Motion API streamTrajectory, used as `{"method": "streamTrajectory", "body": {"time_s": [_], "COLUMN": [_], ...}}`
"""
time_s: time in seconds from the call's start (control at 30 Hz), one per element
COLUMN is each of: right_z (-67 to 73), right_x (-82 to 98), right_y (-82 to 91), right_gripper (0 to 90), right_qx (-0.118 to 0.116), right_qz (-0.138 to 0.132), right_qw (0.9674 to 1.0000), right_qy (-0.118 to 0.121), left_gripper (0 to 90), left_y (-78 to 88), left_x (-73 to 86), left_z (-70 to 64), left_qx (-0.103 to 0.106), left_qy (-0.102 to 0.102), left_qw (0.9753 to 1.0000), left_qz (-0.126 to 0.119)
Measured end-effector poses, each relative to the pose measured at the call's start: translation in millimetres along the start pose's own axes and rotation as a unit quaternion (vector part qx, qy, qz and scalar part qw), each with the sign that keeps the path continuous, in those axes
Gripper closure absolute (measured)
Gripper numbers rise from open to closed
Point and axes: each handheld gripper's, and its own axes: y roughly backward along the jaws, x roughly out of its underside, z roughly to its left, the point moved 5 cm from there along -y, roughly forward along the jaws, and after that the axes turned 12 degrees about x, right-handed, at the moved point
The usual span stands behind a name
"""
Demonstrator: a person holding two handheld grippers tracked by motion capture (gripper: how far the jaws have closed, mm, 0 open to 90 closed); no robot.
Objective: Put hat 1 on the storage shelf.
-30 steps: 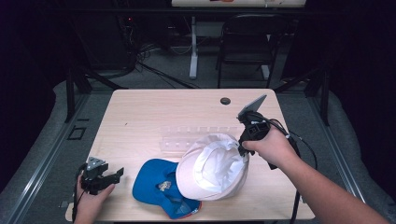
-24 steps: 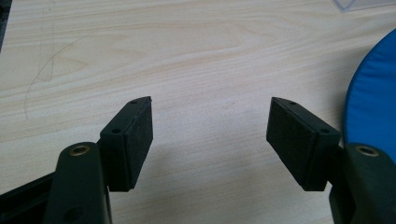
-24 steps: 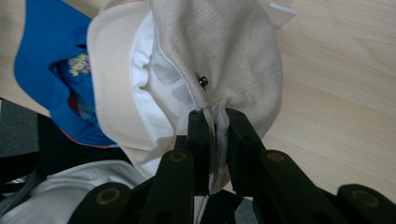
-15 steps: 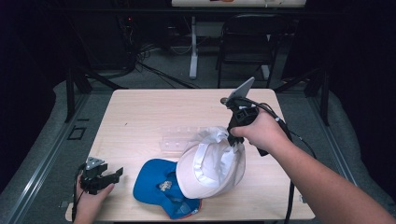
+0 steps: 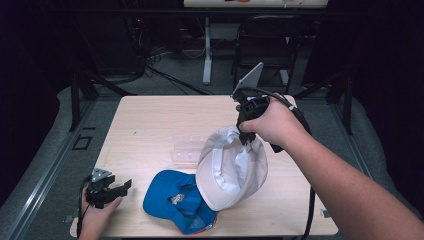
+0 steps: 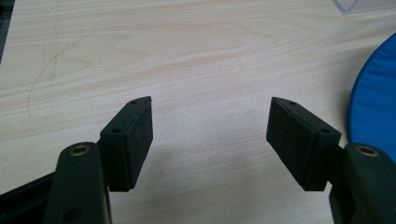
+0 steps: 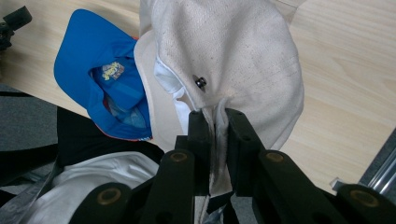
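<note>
Right gripper [image 5: 246, 137] is clamped on the rear edge of a cream-white cap [image 5: 231, 170], its two black jaws pinching a fold of the fabric in the right gripper view, just below a small metal snap [image 7: 201, 82]. The cap hangs from that pinch with its hollow side turned toward the person and its brim low, over the near middle of the table [image 5: 150, 120], apparently touching the blue cap [image 5: 172, 200] that lies upside down at the near edge. A clear plastic tray [image 5: 186, 150] sits just behind both caps, near the table's middle. Left gripper [image 5: 116, 189] rests at the near left corner with its jaws wide apart and nothing between them, bare wood under its pads [image 6: 135, 140].

Judging by this, the step in hand is lifting the white cap clear. Next it needs carrying off the blue cap without dragging it, keeping the thin pinch of fabric from slipping.
</note>
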Motion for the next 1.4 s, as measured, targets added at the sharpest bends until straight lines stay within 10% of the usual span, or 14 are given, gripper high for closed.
{"method": "streamTrajectory", "body": {"time_s": [0.33, 0.77, 0.9, 0.97, 1.0, 1.4], "right_z": [-20.6, -46.6, -49.9, -53.1, -53.1, -64.8], "right_x": [9.1, 20.1, 24.3, 28.0, 28.0, 35.5], "right_y": [-0.2, -0.2, -4.0, -8.1, -8.1, -25.0], "right_gripper": [81.7, 81.7, 81.8, 81.9, 81.9, 82.1], "right_qx": [-0.017, -0.14, -0.199, -0.243, -0.243, -0.374], "right_qz": [0.023, 0.025, 0.017, 0.015, 0.015, -0.013], "right_qw": [0.999, 0.9866, 0.9758, 0.965, 0.965, 0.9187], "right_qy": [-0.033, -0.079, -0.09, -0.098, -0.098, -0.126], "left_gripper": [31.8, 31.8, 31.8, 31.8, 31.8, 31.8], "left_y": [-0.4, -1.3, -1.5, -1.6, -1.6, -2.1], "left_x": [0.1, 0.4, 0.4, 0.4, 0.4, -0.4], "left_z": [-0.4, -1.5, -2.0, -1.7, -1.7, -3.9], "left_qx": [0.001, 0.0, 0.0, -0.001, -0.001, 0.0], "left_qy": [0.001, 0.001, 0.002, 0.002, 0.002, -0.003], "left_qw": [1.0, 1.0, 1.0, 1.0, 1.0, 1.0], "left_qz": [-0.001, 0.004, -0.001, -0.001, -0.001, -0.002]}}
